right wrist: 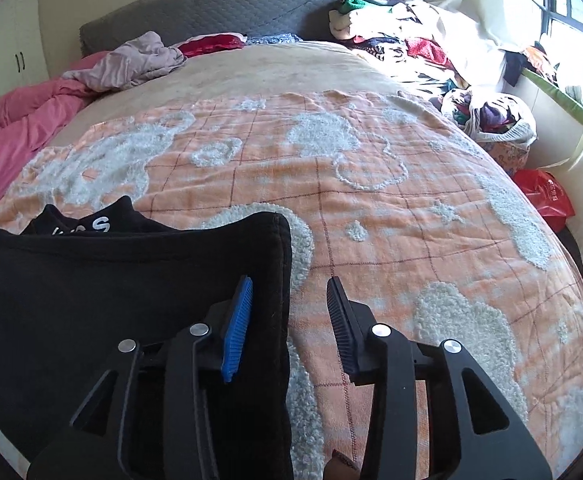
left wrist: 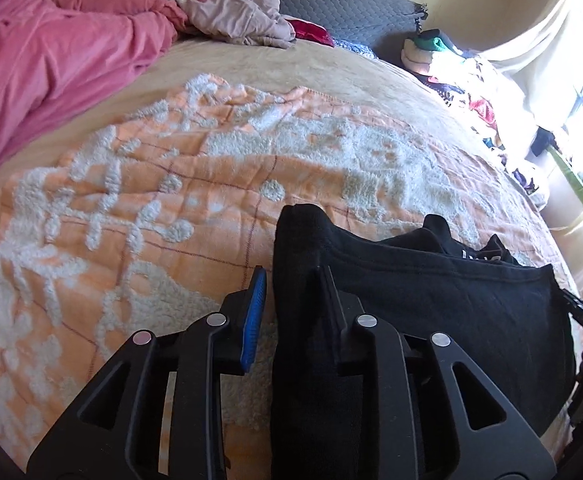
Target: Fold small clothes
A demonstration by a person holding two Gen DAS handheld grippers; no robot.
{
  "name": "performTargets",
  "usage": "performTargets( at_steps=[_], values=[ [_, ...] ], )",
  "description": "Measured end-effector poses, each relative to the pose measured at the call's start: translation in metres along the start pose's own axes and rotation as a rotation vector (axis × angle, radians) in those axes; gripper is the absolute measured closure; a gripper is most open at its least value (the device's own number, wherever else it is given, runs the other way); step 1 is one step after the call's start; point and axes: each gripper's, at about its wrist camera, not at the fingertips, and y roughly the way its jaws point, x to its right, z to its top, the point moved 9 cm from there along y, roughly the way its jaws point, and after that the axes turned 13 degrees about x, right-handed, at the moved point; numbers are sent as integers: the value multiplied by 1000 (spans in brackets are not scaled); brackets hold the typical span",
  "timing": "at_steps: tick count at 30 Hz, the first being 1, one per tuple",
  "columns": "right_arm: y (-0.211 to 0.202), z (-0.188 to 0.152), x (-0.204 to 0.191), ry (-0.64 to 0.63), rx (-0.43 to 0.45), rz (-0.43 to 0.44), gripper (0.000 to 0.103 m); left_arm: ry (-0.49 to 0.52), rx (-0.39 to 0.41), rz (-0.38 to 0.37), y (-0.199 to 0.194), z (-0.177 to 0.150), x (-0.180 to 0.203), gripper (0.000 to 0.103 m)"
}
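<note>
**A:** What surface lies ahead of the fingers?

**B:** A bed [right wrist: 275, 60], covered by an orange blanket [right wrist: 371, 208] with tufted white shapes and a thin grid of lines. Beyond it sit a tan sheet [left wrist: 291, 68] and a grey quilted headboard [right wrist: 231, 4].

**A:** And the room around it?

**B:** Left of the fingers a pink duvet [left wrist: 51, 60] is bunched with a pale mauve garment [left wrist: 239, 20] on it. To the right, a heap of mixed clothes [right wrist: 403, 48] runs along the bed's edge under a bright window [right wrist: 571, 4] with a cream curtain [left wrist: 531, 68]. A red bag [right wrist: 547, 196] lies low beside the bed.

**A:** Where is the clothing being folded?

**B:** A black garment [left wrist: 431, 292] lies on the blanket's near part, white lettering showing at its far edge.

**A:** The fingers?

**B:** The left gripper [left wrist: 291, 300] stands parted, the garment's edge between its fingers, with a gap at the blue pad. The right gripper [right wrist: 291, 300] is parted too; its blue-padded finger rests over the cloth, the other over bare blanket.
</note>
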Motion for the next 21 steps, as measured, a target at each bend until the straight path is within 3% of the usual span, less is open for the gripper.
performTargets(
  at_steps=[4, 10, 15, 21],
  values=[
    [-23, 8, -13, -13, 55, 25, 53, 29, 32, 1, -21, 7, 11, 58],
    [-55, 7, -59, -81, 94, 138, 41, 114, -5, -67, -38, -10, 54, 40],
    [-72, -13, -90, -99, 50, 220, 38, 178, -64, -96, -42, -38, 73, 34],
    [-77, -50, -104, -103, -49, 246, 38, 216, -111, -87, -46, -61, 73, 34]
  ],
)
